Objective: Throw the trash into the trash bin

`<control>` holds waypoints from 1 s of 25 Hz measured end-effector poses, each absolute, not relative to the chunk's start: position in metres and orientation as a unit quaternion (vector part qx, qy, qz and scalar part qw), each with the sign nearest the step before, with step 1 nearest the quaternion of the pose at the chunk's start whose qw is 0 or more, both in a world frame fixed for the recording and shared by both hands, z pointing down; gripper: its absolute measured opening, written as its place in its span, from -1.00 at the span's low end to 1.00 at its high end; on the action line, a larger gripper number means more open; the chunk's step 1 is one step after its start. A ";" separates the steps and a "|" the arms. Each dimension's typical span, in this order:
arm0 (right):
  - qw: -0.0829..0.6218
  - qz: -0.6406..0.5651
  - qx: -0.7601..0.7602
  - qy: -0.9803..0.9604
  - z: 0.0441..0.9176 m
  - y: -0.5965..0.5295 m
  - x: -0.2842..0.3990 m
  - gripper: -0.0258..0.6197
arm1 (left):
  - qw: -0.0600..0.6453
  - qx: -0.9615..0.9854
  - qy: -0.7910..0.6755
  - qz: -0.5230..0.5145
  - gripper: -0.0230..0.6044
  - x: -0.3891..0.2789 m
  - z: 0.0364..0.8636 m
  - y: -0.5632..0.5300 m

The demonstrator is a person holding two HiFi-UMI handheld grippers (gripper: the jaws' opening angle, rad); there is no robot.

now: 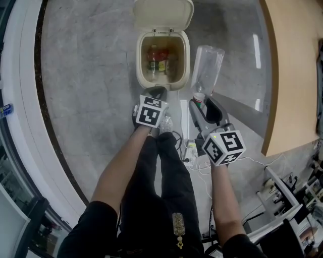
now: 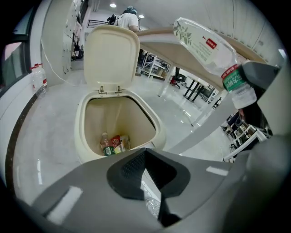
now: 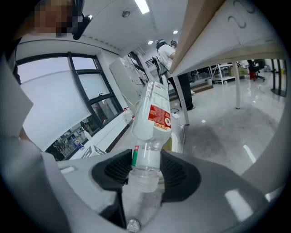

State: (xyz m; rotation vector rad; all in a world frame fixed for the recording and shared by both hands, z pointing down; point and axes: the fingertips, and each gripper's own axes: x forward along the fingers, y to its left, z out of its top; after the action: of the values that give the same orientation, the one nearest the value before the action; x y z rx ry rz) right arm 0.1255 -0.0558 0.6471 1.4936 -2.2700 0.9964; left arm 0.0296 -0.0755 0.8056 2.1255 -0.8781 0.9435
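Observation:
The cream trash bin (image 1: 143,65) stands on the floor with its lid (image 1: 163,14) up; several bottles and wrappers (image 1: 157,59) lie inside. My right gripper (image 1: 204,104) is shut on the neck of a clear plastic bottle (image 1: 208,68), held just right of the bin. In the right gripper view the bottle (image 3: 152,118) rises from between the pads (image 3: 179,170). My left gripper (image 1: 157,93) hovers at the bin's near rim, shut and holding nothing. In the left gripper view the bin (image 2: 86,136) gapes just past the jaws (image 2: 146,152), and the held bottle (image 2: 209,48) is at upper right.
Another clear bottle (image 1: 166,122) lies on the floor by the person's feet. A power strip with cables (image 1: 192,148) sits beside it. A wooden table (image 1: 295,70) edges the right side, and a curved window ledge (image 1: 20,101) runs along the left.

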 end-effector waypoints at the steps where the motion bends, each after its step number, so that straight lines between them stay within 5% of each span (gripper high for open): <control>1: 0.126 0.343 0.511 -0.778 0.649 -0.056 0.125 -0.31 | 0.320 0.811 -0.337 0.355 -0.93 0.028 0.802 -0.078; 25: 0.400 0.357 0.392 -0.747 0.799 -0.118 0.058 -0.31 | 0.330 0.824 -0.355 0.294 -0.93 -0.039 0.732 -0.098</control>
State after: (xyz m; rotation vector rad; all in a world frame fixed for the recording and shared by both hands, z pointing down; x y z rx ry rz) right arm 0.0582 -0.1177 0.7995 0.9907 -1.8905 0.9037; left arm -0.0392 -0.0980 0.7321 2.1544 -0.9296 0.7690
